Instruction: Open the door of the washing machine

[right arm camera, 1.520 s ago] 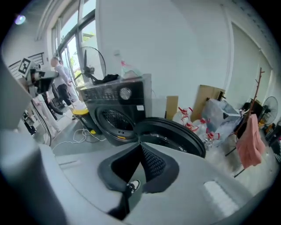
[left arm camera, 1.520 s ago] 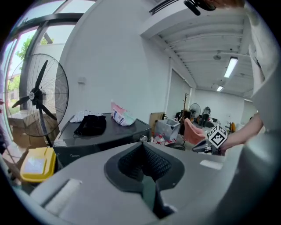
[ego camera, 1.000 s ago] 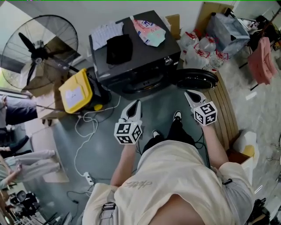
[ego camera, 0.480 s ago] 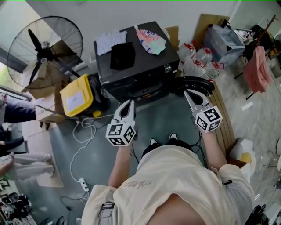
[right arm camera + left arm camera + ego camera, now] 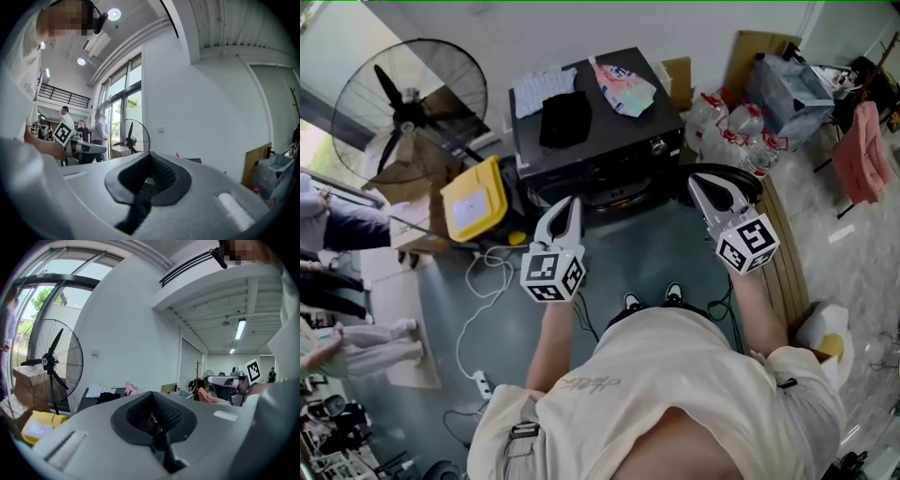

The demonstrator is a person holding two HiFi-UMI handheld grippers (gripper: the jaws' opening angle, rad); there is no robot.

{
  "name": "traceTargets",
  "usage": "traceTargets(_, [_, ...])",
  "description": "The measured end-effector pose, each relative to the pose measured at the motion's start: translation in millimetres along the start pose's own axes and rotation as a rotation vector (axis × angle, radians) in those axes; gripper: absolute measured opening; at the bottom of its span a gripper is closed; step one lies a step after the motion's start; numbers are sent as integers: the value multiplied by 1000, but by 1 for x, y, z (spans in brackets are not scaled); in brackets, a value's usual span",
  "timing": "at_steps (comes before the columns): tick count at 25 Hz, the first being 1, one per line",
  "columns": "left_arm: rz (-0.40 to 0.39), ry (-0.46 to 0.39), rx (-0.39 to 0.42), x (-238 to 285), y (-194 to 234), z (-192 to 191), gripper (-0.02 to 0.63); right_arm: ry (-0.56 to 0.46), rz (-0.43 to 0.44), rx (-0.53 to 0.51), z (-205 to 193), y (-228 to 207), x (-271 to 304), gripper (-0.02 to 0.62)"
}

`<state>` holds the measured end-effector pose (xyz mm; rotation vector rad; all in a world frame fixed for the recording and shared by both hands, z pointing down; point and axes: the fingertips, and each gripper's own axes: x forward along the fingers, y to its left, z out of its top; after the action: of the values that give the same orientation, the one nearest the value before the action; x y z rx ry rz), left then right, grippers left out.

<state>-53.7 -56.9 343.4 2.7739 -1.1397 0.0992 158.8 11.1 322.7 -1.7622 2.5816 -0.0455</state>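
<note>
The washing machine (image 5: 591,141) stood at the floor's far edge against the wall, its door (image 5: 748,180) swung open. The left gripper (image 5: 566,208) and right gripper (image 5: 703,192) had fingers pressed together, holding nothing.

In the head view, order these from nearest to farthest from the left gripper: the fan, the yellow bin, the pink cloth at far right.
1. Yellow bin, just left of the left gripper.
2. Fan, farther left and back.
3. Pink cloth, far right.
</note>
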Motion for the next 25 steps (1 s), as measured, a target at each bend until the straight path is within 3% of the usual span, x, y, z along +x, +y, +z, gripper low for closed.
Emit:
traceTargets(4, [19, -9, 29, -2, -3, 6, 17, 16, -9, -28, -2, -2, -6, 2])
traceTargets(18, [68, -8, -10, 1, -5, -3, 17, 45, 41, -109, -3, 2, 4, 2])
traceTargets(25, [78, -8, -14, -3, -6, -10, 17, 69, 40, -82, -15, 1, 1, 2])
